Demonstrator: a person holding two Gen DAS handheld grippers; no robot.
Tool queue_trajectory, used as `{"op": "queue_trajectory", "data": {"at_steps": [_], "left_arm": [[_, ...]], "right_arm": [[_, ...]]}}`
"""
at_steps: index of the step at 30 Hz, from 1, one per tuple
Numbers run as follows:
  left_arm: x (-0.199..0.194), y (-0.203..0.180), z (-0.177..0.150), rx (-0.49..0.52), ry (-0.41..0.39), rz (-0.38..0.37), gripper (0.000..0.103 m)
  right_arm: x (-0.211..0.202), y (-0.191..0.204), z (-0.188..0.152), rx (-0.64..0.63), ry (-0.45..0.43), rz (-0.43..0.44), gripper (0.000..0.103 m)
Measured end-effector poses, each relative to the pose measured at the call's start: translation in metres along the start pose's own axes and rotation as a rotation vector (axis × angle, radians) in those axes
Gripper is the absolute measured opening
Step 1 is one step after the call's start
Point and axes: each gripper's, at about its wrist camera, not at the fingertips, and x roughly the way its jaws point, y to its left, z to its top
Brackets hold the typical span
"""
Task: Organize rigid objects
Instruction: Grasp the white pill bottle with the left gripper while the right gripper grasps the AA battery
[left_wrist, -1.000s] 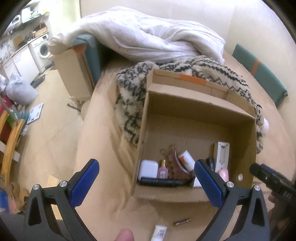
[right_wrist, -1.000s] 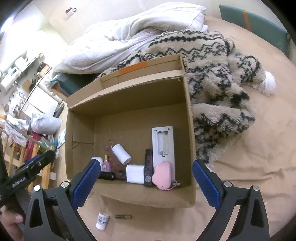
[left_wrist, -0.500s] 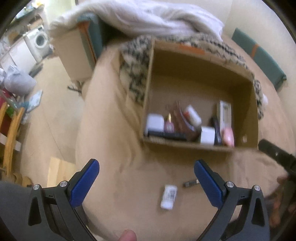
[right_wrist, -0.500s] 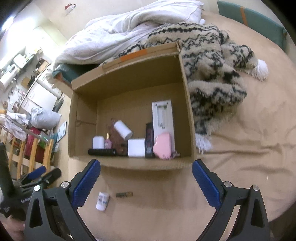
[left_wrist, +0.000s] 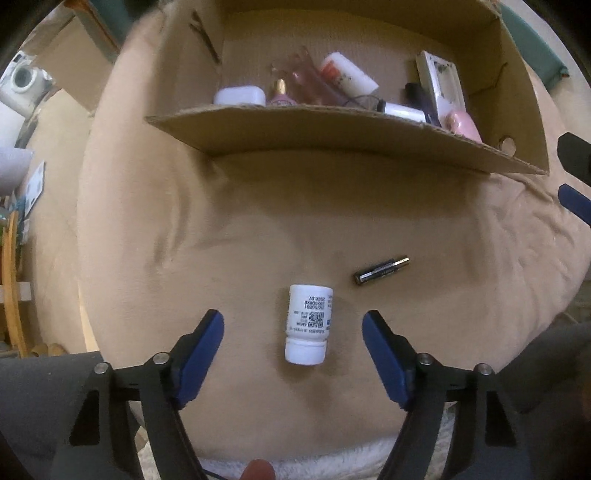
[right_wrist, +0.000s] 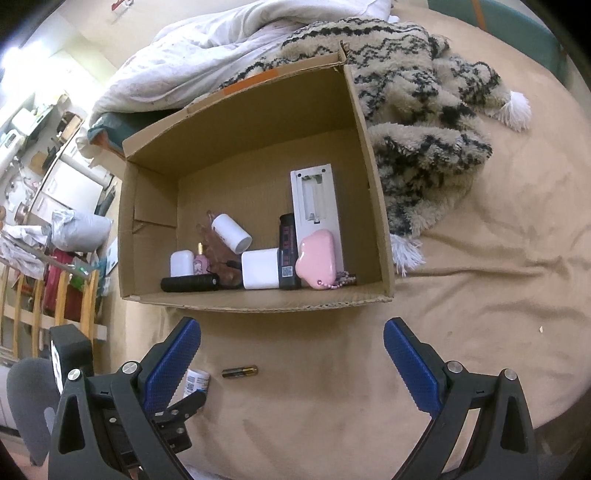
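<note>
White bottle lying between closing left tool pads, untouched

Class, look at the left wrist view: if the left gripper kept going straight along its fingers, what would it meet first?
Most likely the white bottle, lying on its side on the tan cover. It sits between the closing jaws of the left gripper, untouched. Depth is unclear.

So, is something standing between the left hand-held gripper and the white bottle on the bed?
Nothing visible does. The white bottle lies between the closing jaws of the left hand-held gripper, untouched. The battery lies off to one side.
</note>
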Motion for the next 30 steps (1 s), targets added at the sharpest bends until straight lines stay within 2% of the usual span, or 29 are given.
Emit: {"op": "queue_trajectory", "data": {"at_steps": [4,8,10,11,12,15,19,26,30], "left_arm": [[0.009,-0.002,0.000,0.009,0.034,-0.007,0.063],[0.018,-0.003,-0.001,0.018,0.057,0.010,0.042],[0.021,-0.002,-0.001,0.012,0.064,0.006,0.037],[0.021,0.000,-0.001,0.006,0.063,-0.001,0.027],[0.021,0.002,-0.001,0.002,0.062,-0.004,0.024],[0.014,0.011,0.004,-0.014,0.029,0.013,0.024],[0.002,0.031,0.009,-0.098,-0.019,0.036,0.024],[-0.017,0.072,0.006,-0.261,-0.077,0.065,0.024],[-0.022,0.087,0.006,-0.323,-0.088,0.041,0.024]], "right_arm": [[0.003,0.000,0.001,0.004,0.006,0.004,0.103],[0.005,0.005,0.002,-0.010,0.006,0.010,0.103],[0.007,0.007,0.001,-0.019,0.013,0.005,0.103],[0.008,0.007,0.001,-0.021,0.016,0.003,0.103],[0.009,0.007,0.000,-0.023,0.020,0.002,0.103],[0.014,0.009,-0.004,-0.031,0.039,0.007,0.103],[0.030,0.016,-0.013,-0.054,0.099,0.009,0.103],[0.069,0.054,-0.039,-0.204,0.224,0.002,0.103],[0.082,0.078,-0.053,-0.292,0.262,-0.021,0.103]]}}
